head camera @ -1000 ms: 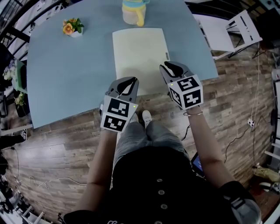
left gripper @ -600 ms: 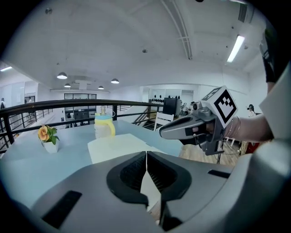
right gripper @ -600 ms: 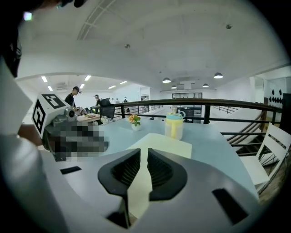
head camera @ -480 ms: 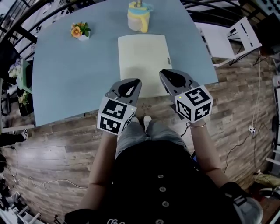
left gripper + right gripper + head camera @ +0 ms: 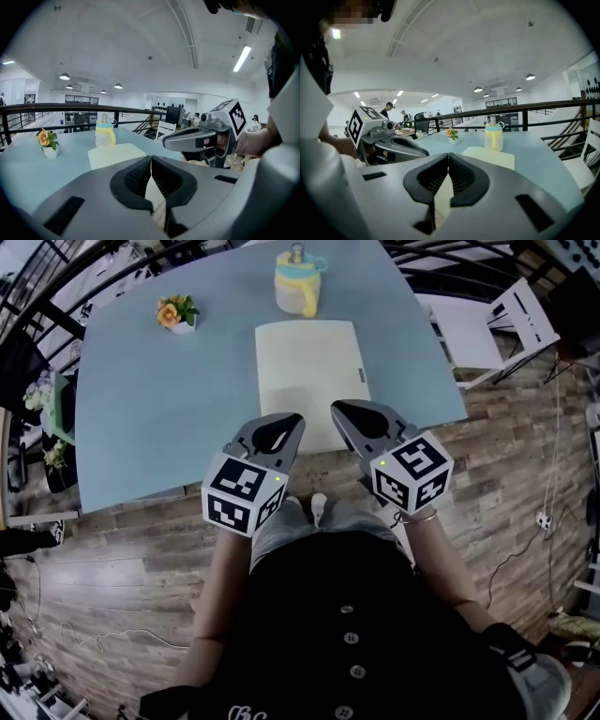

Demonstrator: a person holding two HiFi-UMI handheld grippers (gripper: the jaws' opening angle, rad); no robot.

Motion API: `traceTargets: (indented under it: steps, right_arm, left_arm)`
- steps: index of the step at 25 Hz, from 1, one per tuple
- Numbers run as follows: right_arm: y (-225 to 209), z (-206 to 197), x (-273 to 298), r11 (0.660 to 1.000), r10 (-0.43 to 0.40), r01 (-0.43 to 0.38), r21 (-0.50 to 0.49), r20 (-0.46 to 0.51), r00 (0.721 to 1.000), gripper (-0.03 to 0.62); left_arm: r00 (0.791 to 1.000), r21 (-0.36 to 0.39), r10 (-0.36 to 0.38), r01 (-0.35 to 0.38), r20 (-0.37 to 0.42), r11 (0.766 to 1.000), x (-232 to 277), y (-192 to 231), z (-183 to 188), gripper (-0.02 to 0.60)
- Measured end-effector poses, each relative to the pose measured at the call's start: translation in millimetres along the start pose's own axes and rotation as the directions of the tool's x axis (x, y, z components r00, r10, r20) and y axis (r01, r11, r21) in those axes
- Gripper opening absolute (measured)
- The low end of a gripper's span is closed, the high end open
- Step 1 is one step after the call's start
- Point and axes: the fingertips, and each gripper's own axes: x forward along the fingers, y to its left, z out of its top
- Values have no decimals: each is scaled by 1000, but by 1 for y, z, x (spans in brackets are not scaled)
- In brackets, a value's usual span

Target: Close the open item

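Head view puts the left gripper over the table's near edge, its jaws together on nothing. Just to its right the right gripper has just been closing its jaws, and nothing is between them either. The cream folder lies flat in the middle of the table, close beyond both tips, with a small tab on its right edge. It looks to me already closed, though I cannot tell for sure. If a cover has yet to be pressed down, shut jaws suit that well: push flat on top, near the tab side, without sliding the folder toward the bottle.

The pale blue table holds a small flower pot at far left and a yellow bottle with a blue lid behind the folder. Around it are a dark railing, a plank floor, and a white chair at right.
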Motion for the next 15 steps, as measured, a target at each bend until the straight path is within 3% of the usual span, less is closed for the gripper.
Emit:
traceTargets:
  steps: [8, 15]
  right_arm:
    - [22, 3, 9, 995, 96, -96, 23, 19, 995, 5]
    - [23, -12, 14, 995, 95, -95, 27, -24, 995, 3]
  left_arm:
    - [998, -13, 3, -2, 60, 1000, -4, 2, 6, 23]
    - [999, -37, 18, -19, -42, 999, -2, 7, -11, 21]
